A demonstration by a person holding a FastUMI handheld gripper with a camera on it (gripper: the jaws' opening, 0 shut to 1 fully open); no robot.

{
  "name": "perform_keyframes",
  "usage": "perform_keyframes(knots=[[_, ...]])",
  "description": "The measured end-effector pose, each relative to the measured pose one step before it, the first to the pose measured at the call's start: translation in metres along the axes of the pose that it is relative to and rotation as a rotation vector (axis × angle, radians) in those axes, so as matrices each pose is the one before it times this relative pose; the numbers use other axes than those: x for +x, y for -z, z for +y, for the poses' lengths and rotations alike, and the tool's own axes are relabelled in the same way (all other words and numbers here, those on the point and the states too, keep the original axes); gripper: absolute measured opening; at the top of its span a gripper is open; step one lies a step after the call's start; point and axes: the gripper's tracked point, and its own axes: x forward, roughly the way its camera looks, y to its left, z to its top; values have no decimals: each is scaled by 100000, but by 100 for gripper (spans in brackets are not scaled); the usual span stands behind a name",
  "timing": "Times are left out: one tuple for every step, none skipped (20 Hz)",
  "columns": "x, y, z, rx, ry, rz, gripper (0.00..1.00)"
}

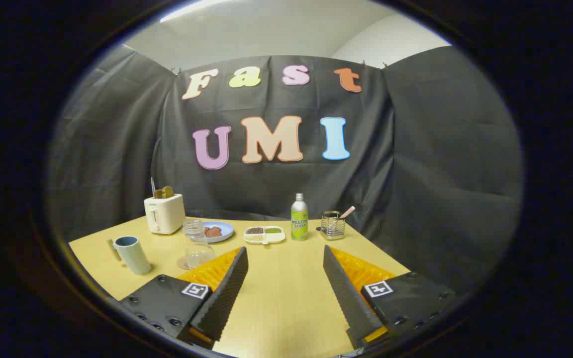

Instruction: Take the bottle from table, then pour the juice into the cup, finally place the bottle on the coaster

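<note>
Nothing of the task was done yet. The gripper (285, 278) had its jaws wide open and empty above the desk (286, 298). The green soda bottle (299, 218) stood well beyond them, near the back edge. The blue-grey cup (133, 254) waited far to the left. I judged that grasping, pouring and placing all remained.
</note>
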Motion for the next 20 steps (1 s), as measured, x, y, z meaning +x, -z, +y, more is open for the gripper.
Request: perform_keyframes(knots=[[-88,-87,51,-595,161,-102,97],[58,3,100,-370,-107,-3,97],[-74,-55,59,124,-156,-17,97],[-8,25,56,391,-260,-83,97],[-65,-124,43,727,-301,-168,97],[41,-19,21,835,-233,-83,97],[-16,29,-48,494,-36,66,97],[33,65,-131,270,181,114,97],[-58,22,-155,-103,368,186,97],[31,51,9,-259,-42,-107,97],[-41,-126,124,-108,-410,-259,97],[-80,-41,160,177,-620,-325,97],[-42,-125,186,401,-568,-467,97],[-95,-141,108,454,-475,-417,97],[-4,-30,85,387,-224,-95,97],[15,87,-15,202,27,-80,97],[-8,-23,-36,-111,172,-51,97],[-66,4,-76,-404,495,-101,97],[-18,-84,-90,-364,391,-145,97],[58,10,-99,-355,691,-137,97]])
